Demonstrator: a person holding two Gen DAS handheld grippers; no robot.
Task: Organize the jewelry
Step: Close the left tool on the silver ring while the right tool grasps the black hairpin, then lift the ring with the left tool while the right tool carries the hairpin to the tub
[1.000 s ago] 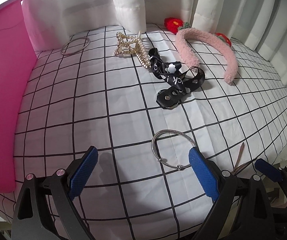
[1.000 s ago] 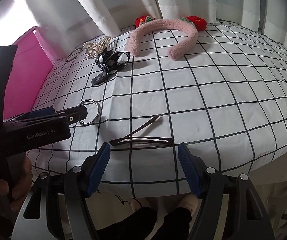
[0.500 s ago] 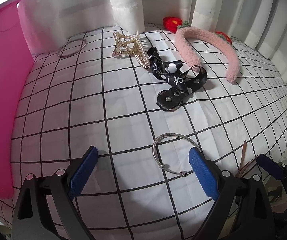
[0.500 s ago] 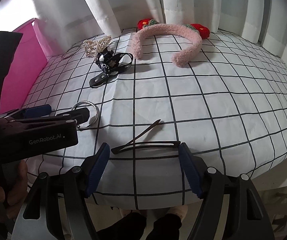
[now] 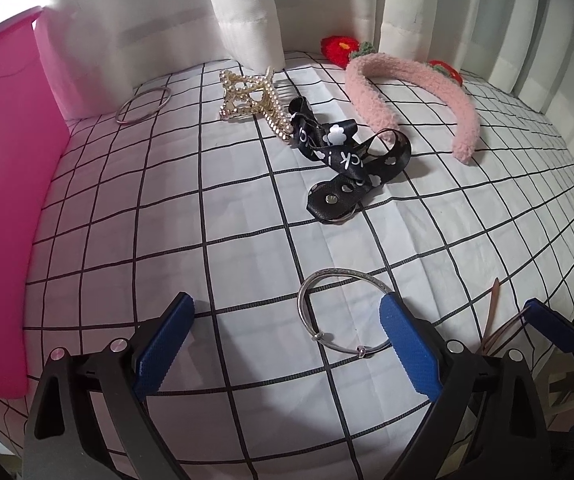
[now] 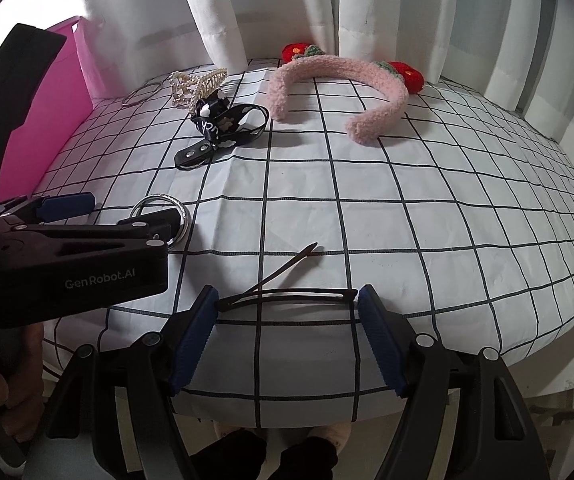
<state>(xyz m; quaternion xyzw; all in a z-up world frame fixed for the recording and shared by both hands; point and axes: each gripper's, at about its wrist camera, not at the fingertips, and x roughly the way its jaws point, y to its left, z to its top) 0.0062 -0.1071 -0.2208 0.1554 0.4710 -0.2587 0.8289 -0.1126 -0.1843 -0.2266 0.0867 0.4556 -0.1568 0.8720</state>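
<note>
A silver bangle (image 5: 341, 312) lies on the checked cloth (image 5: 227, 208) just ahead of my open left gripper (image 5: 287, 340), near its right finger; it also shows in the right wrist view (image 6: 167, 220), partly behind the left gripper. A dark hair clip (image 6: 287, 284) lies open on the cloth, and my open right gripper (image 6: 287, 330) has a fingertip at each end of it. Farther back lie a black printed strap (image 5: 347, 164), a pearl hair claw (image 5: 251, 96), a thin metal ring (image 5: 143, 105) and a pink fuzzy headband (image 5: 415, 92).
A pink box (image 5: 3, 184) stands along the left side of the cloth. White curtains (image 5: 247, 12) hang behind the table. The table's front edge (image 6: 367, 384) drops off right under the right gripper.
Both grippers have moved forward a little over the cloth. The right gripper's fingers now flank the hair clip. Nothing has been picked up.
</note>
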